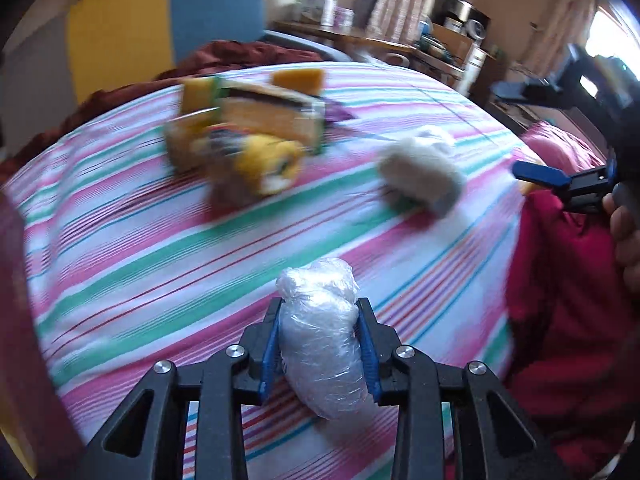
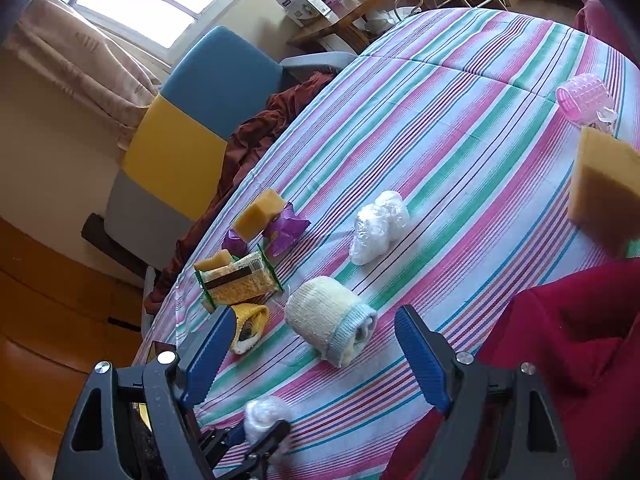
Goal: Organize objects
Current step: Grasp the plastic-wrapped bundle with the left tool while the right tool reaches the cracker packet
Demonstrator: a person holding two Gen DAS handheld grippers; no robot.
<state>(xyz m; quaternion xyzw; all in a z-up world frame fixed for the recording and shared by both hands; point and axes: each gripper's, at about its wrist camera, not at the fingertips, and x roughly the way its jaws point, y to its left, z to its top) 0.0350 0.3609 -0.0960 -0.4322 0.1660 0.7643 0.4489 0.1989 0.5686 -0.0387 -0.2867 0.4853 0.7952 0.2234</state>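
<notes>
My left gripper (image 1: 320,344) pinches a crumpled clear plastic bundle (image 1: 320,344), its blue pads pressed into both flanks, just above the striped bedspread (image 1: 140,264). From the right wrist I see the same bundle low in the frame, by the near edge of the bed, half hidden behind the left gripper's dark frame.

My right gripper (image 2: 316,356) stands spread wide with nothing between its pads, hovering over the near part of the spread. Just past its fingers lies a rolled cream sock with a blue cuff (image 2: 332,320); beyond that, well apart, a second plastic-wrapped white bundle (image 2: 378,226).

Toward the bed's left edge things crowd together: a yellow rolled sock (image 2: 250,326), a packaged scouring pad (image 2: 240,278), a loose yellow sponge (image 2: 258,214) and purple wrappers (image 2: 286,230). Little room there, and the edge drops to a rust-brown blanket (image 2: 256,136) and a blue-and-yellow chair (image 2: 200,112).

The middle and far stretch of the spread lies open. At the right edge sit a pink hair roller (image 2: 584,98) and a large sponge (image 2: 604,184), the sponge cut off by the frame. A red cloth (image 2: 560,344) covers the near right corner.

The left wrist view is motion-blurred, so the far pile is hard to read there.
</notes>
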